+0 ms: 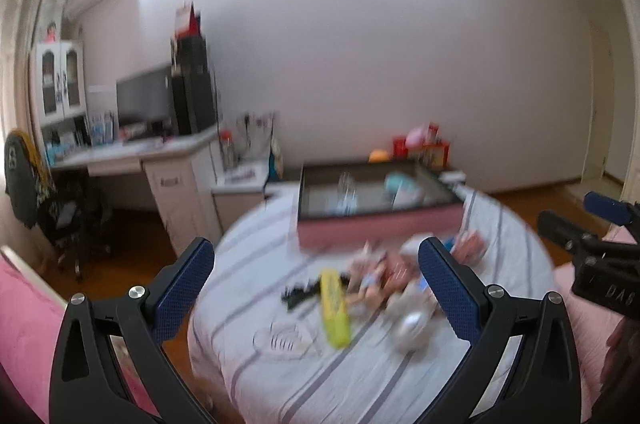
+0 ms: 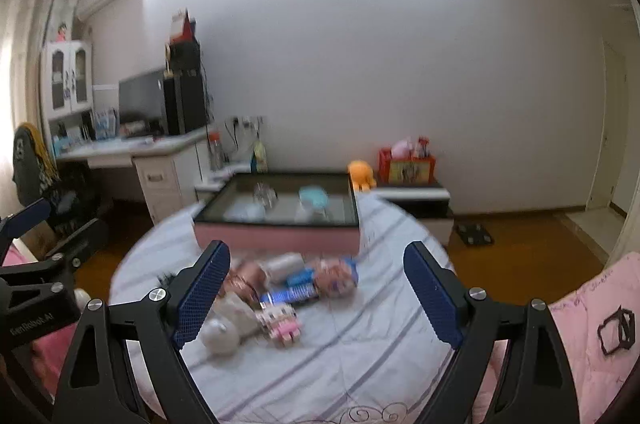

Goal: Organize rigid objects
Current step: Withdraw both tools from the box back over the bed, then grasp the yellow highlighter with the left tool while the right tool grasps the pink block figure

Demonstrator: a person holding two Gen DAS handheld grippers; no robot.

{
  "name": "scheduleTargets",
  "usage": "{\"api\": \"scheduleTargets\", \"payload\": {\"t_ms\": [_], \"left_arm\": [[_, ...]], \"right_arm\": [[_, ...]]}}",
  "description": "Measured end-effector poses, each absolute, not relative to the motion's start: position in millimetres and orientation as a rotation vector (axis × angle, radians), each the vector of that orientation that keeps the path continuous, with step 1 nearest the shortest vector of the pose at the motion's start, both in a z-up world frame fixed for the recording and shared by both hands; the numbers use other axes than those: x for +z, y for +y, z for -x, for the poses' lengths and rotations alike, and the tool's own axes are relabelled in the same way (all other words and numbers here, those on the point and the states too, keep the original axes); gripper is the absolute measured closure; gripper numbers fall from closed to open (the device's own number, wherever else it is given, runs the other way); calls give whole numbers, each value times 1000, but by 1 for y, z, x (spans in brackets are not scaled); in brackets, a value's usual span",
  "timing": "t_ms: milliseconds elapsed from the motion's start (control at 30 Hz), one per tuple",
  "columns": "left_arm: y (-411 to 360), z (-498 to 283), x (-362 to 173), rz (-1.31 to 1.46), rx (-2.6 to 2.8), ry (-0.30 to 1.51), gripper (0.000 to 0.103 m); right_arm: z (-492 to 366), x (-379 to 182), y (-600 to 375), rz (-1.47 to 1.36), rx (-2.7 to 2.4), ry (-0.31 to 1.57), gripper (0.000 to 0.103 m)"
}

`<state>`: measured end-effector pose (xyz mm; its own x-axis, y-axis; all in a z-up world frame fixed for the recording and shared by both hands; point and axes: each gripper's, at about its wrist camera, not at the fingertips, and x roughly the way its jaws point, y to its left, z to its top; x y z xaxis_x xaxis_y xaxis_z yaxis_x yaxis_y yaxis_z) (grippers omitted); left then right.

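1. The left hand-held gripper (image 1: 316, 288) stands wide apart with nothing between its blue pads. Judging by the clutter ahead of it, it is held open this way so it can come down on any one of the pieces.

2. The right hand-held gripper (image 2: 316, 288) is likewise spread wide and empty. It shows at the right edge of the left wrist view, so the two hang side by side over the same surface.

3. The things to sort lie in a loose heap on the striped cloth (image 2: 360, 344) that covers the round surface; what lies under the cloth cannot be told.

4. Just ahead of the left gripper, between its fingers, lies a yellow oblong piece (image 1: 335, 308), with a small black item (image 1: 298, 294) to its left and a thin wire-like outline (image 1: 280, 338) nearer the camera. Blur hides what these are.

5. Ahead of the right gripper, towards its left finger, sit a white rounded toy (image 2: 220, 334), a pink-and-white block figure (image 2: 282, 322), a blue packet (image 2: 296, 292) and a doll-like head (image 2: 336, 274).

6. Beyond the heap, farther from both grippers, stands a pink-sided tray (image 2: 276, 238) with a dark rim. It already holds a few items, so it is probably where the pieces are meant to go.

7. I judge the sorting to be barely begun.
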<state>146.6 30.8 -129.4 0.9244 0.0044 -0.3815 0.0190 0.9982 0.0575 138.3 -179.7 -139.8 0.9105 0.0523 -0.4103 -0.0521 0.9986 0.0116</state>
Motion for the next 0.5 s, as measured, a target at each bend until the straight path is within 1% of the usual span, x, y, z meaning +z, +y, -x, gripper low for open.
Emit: {"api": "scheduleTargets", "payload": {"t_ms": [100, 233, 500], "left_arm": [[41, -164, -156, -38, 2, 485, 0], [52, -182, -183, -27, 17, 565, 0], [58, -216, -204, -18, 10, 636, 0]], "right_arm": [[-159, -171, -182, 2, 48, 514, 13], [-185, -205, -185, 6, 40, 600, 13], [-249, -229, -200, -2, 8, 682, 13]]}}
